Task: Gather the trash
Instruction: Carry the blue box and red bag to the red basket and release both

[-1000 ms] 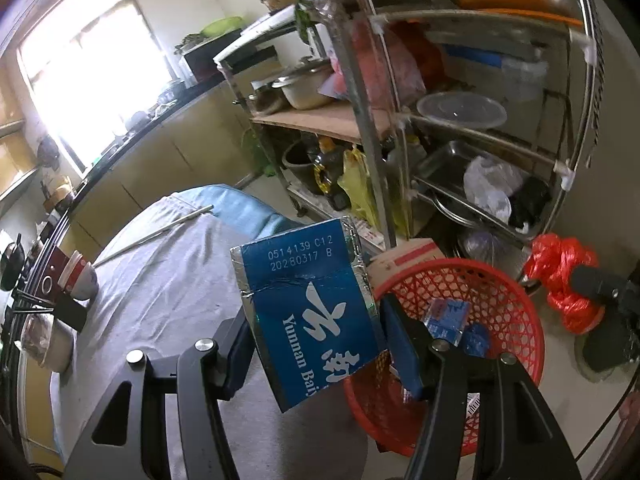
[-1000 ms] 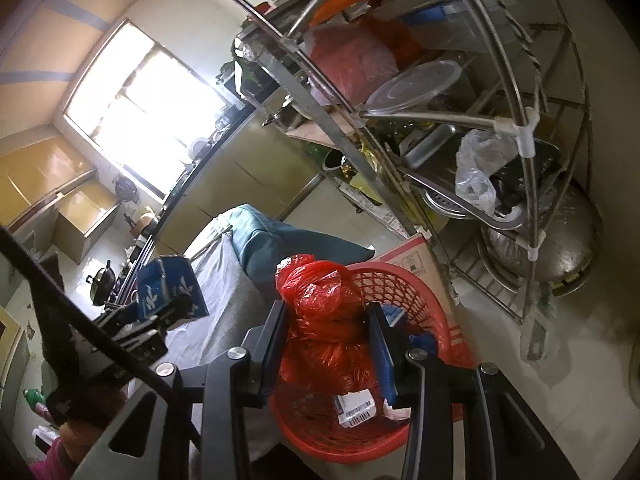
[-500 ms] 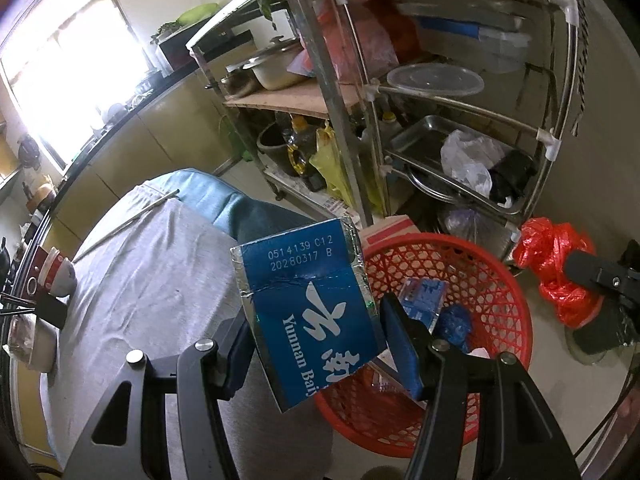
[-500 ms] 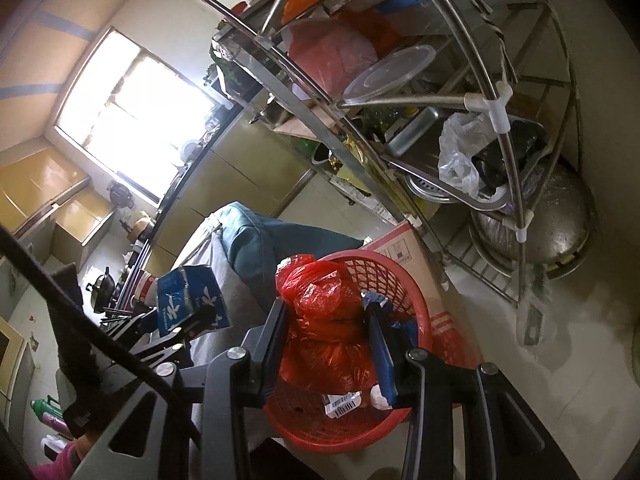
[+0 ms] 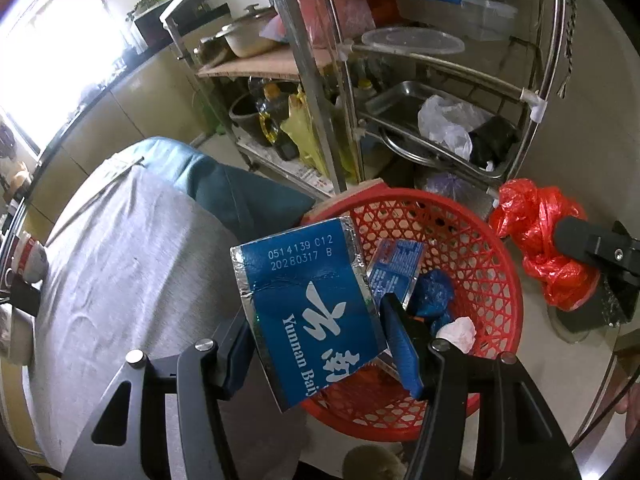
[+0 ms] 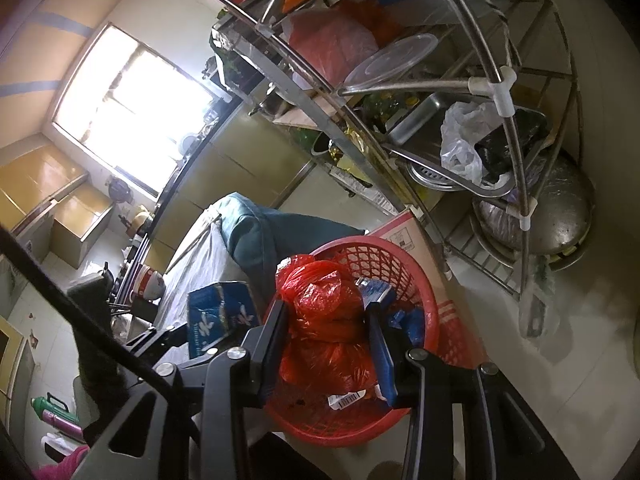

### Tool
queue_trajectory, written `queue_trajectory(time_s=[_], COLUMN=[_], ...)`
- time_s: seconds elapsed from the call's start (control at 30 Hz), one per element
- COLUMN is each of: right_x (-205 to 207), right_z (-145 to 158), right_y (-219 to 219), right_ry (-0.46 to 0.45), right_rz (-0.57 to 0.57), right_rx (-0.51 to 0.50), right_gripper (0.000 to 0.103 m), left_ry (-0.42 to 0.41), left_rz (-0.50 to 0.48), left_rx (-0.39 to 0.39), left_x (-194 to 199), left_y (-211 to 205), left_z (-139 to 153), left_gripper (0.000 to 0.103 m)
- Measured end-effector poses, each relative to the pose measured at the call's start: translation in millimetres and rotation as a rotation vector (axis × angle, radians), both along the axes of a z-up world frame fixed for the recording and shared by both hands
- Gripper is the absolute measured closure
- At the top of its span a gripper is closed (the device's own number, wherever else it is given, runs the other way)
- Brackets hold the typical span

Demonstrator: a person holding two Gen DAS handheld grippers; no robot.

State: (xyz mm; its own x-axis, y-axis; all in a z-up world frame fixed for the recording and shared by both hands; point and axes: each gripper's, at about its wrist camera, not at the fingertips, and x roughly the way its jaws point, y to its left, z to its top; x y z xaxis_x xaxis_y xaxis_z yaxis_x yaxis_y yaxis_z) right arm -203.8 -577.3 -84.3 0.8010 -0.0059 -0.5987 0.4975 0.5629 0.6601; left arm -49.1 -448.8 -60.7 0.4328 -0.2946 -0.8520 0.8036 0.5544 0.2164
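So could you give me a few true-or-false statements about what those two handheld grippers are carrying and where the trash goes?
1. The left gripper holds a flat blue foil packet with white lettering. True.
2. The right gripper is empty. False: it clamps a crumpled red plastic bag.
3. The round red plastic mesh basket already contains trash. True.
4. The basket sits on the metal shelf rack. False: it stands on the floor beside it.
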Motion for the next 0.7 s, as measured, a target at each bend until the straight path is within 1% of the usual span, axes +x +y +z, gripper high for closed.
queue_trajectory(time_s=[0.47, 0.7], right_x=[15, 20], right_z=[-11, -13], right_y=[8, 10], right_ry=[0.043, 0.054], right_rz=[0.014, 0.017], right_rx=[0.017, 0.017], right_gripper=[0.061, 0.061], left_ry=[0.038, 0.052], left_rz=[0.003, 0.006], left_rx=[-0.002, -0.012], left_x=[11, 16], left_y=[6, 6], left_z=[-15, -19], left_gripper=[0.041, 0.041])
